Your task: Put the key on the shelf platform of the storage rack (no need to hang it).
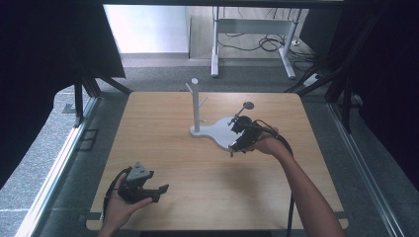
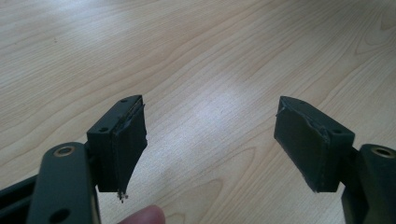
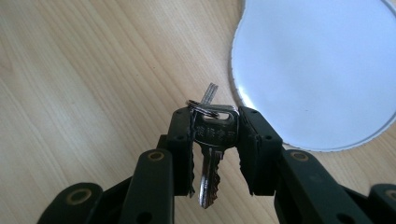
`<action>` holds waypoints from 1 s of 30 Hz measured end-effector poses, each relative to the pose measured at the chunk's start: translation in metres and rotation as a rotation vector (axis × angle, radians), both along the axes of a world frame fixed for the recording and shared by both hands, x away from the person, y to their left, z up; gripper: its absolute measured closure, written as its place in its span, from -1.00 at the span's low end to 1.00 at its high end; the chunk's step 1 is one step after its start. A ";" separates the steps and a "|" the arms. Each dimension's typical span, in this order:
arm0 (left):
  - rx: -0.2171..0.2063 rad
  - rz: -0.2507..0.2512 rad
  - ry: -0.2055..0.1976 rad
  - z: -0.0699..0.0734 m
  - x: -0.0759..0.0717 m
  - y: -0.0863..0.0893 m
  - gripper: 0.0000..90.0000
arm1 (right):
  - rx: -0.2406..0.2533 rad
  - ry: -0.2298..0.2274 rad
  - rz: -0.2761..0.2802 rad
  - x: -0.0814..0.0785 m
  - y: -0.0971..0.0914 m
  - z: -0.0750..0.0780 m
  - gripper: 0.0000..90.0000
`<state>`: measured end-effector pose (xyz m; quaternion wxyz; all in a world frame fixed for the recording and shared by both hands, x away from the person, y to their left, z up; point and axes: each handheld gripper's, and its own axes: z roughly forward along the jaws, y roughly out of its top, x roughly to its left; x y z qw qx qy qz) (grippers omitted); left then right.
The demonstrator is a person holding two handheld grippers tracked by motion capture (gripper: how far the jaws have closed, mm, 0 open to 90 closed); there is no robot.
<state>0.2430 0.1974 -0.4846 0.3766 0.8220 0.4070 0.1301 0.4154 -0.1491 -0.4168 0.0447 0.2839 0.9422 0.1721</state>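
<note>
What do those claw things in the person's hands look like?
Both are black. The left gripper wears a grey three-cornered plate on top, and its two jaws end in flat, dark, worn pads. The right gripper has chunky black jaws with brass-ringed holes, and a black cable trails along the bare, sleeveless forearm.

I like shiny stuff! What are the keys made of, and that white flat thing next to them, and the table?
The keys look like metal: silvery, shiny, with stamped writing and cut teeth, on a thin wire ring. The white base looks smooth and matte, maybe painted metal or plastic; the pictures leave that open. The table looks like pale wood with grain lines, possibly a printed wood-look top.
</note>
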 end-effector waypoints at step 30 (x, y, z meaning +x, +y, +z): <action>0.011 0.011 -0.012 0.001 0.000 0.000 -0.43 | 0.006 -0.015 -0.050 0.030 0.000 0.009 0.51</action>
